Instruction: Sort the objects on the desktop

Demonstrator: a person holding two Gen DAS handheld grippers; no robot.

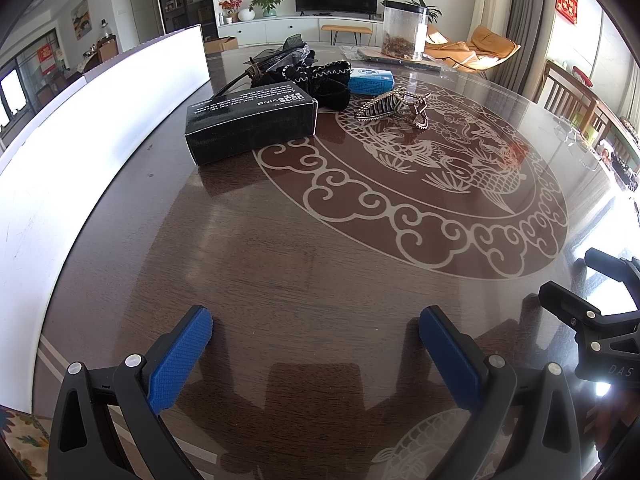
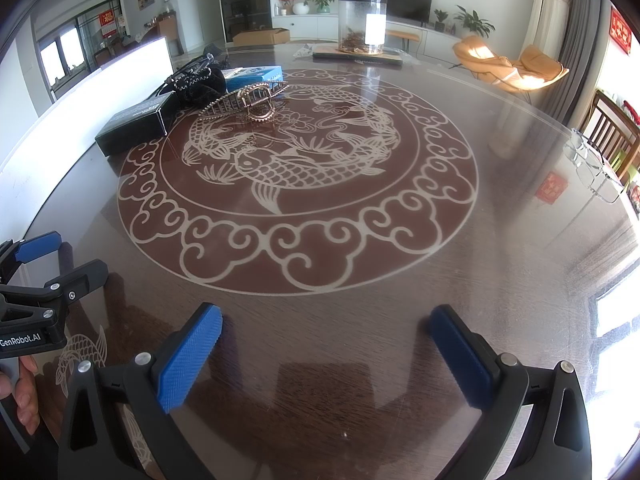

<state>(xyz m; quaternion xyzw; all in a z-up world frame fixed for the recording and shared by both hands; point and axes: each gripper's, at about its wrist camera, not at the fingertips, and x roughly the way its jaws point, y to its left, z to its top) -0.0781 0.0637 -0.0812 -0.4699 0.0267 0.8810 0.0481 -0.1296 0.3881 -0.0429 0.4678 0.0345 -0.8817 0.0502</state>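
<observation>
far across table (image 1: pixel 320 280), black box (image 1: pixel 252 120), gold hair clip (image 1: pixel 394 110), blue box (image 1: pixel 370 81) sat bunched together, waiting for sorting. left gripper (image 1: pixel 316 332) and right gripper (image 2: pixel 326 330) hung near edge, jaws wide, holding nothing, likely ready to reach.

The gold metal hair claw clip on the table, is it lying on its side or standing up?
Lying on its side: the gold metal hair claw clip rests lengthwise on the dark glass-topped table, teeth curving sideways.

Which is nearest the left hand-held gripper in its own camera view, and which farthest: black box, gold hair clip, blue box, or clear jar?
From the left hand-held gripper:
1. Black box, ahead to the left.
2. Gold hair clip, ahead to the right, on the fish pattern.
3. Blue box, behind the clip.
4. Clear jar, at the table's far edge.
</observation>
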